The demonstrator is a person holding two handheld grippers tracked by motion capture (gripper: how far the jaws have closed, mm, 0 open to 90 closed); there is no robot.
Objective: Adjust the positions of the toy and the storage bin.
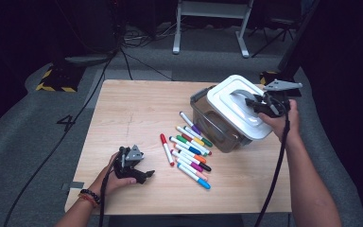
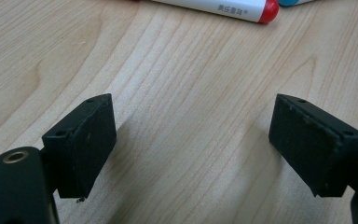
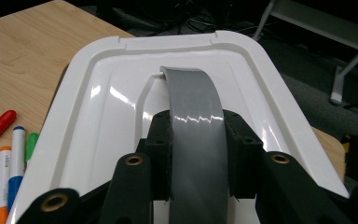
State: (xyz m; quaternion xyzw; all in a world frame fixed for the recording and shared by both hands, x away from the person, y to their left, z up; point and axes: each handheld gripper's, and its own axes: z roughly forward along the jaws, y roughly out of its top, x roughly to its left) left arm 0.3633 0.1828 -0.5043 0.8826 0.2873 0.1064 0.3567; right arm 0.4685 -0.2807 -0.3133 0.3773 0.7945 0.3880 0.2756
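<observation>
A white lid (image 1: pixel 227 111) with a grey arched handle (image 3: pixel 193 102) is held tilted over a clear plastic box (image 1: pixel 212 126) at the table's right. My right gripper (image 3: pixel 198 140) is shut on that handle, one pad on each side of it. Several coloured markers (image 1: pixel 191 151) lie loose on the wood just left of the box, and a red-capped one (image 1: pixel 166 149) is nearest my left hand. My left gripper (image 1: pixel 144 176) rests low on the table near the front left; its jaws stand apart over bare wood (image 2: pixel 193 144) with nothing between them.
The wooden table (image 1: pixel 132 109) has bare room across its left and far parts. Cables trail from both grippers toward the front edge. A white desk frame (image 1: pixel 208 19) and a yellow-black striped base (image 1: pixel 56 78) stand on the grey floor beyond the table.
</observation>
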